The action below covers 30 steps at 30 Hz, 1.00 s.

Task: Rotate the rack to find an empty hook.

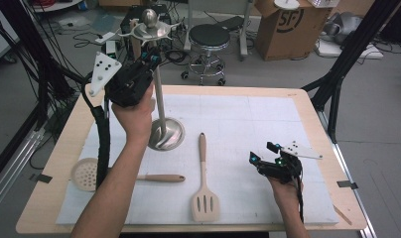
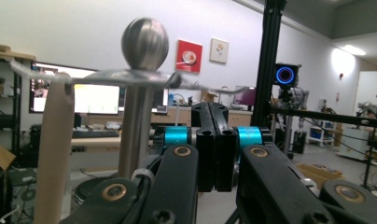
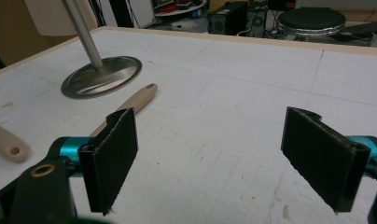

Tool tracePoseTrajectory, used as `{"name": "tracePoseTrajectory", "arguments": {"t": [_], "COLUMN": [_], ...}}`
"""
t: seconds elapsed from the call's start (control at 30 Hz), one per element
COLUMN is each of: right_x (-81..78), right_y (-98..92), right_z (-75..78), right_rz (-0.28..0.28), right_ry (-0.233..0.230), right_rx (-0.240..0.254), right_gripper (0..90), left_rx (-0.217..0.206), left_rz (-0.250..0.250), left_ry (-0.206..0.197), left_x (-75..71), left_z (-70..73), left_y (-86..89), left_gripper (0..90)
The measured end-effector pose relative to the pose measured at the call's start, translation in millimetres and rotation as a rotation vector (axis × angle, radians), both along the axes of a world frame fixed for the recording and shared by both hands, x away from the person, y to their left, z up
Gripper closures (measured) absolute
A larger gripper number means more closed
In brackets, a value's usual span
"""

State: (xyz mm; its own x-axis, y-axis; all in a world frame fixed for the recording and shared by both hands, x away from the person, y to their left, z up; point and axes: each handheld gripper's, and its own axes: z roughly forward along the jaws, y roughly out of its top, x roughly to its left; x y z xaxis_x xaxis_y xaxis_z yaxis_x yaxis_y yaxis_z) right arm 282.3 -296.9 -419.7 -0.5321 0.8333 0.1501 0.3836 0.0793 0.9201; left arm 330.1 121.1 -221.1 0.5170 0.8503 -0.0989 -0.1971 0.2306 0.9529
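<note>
1. steel utensil stand (image 1: 159, 99), a polished pole on a round base with a ball knob and a ring of hooks at the top, stands on the white mat at the left-centre of the counter (image 1: 59, 148). in the left gripper view a beige utensil handle (image 2: 53, 154) with a hole near its end stands upright just beside the pole, its top right at the hook ring; whether it hangs fully on a hook i cannot tell.
2. left gripper (image 1: 151, 58) is held high, next to the hook ring. its jaws are pressed together with nothing between them, as the left gripper view shows plainly.
3. judgement: the work in hand looks like hanging utensils on the stand, and this moment falls around the hanging of the first one, with the left hand free of it.
4. beige slotted spatula (image 1: 204, 186) lies flat on the mat in front of the stand, handle pointing away from the person. a beige round skimmer with a perforated bowl (image 1: 87, 173) lies to its left, partly under the left forearm.
5. right gripper (image 1: 265, 157) rests low on the mat to the right of the spatula, its jaws wide apart and empty.
6. next move, as i judge it: take one lying utensil by the handle near its hole, lift it, and thread the hole onto a free hook without knocking the stand.
</note>
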Motion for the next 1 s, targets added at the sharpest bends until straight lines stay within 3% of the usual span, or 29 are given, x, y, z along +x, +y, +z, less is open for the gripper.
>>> {"name": "tracePoseTrajectory", "arguments": {"t": [0.17, 0.67, 0.83, 1.0], "right_x": [-0.4, -0.6, -0.2, -0.2], "right_y": [-1.0, 0.9, 1.6, 1.5], "right_z": [0.0, -0.6, -1.2, -1.1], "right_rz": [-0.004, 0.001, 0.004, 0.002], "right_ry": [-0.002, 0.006, 0.008, 0.004], "right_rx": [-0.001, 0.0, -0.004, -0.007], "right_gripper": [17.6, 17.6, 17.6, 17.6], "left_rx": [-0.016, -0.066, -0.08, -0.061], "left_rz": [0.021, 0.056, 0.048, 0.017], "left_ry": [-0.007, 0.023, 0.05, 0.053], "left_x": [0.9, 11.0, 15.2, 11.5], "left_z": [3.3, 4.7, 6.5, 3.7], "left_y": [6.4, 26.2, 36.1, 38.7], "left_gripper": [89.7, 89.8, 89.8, 89.1]}}
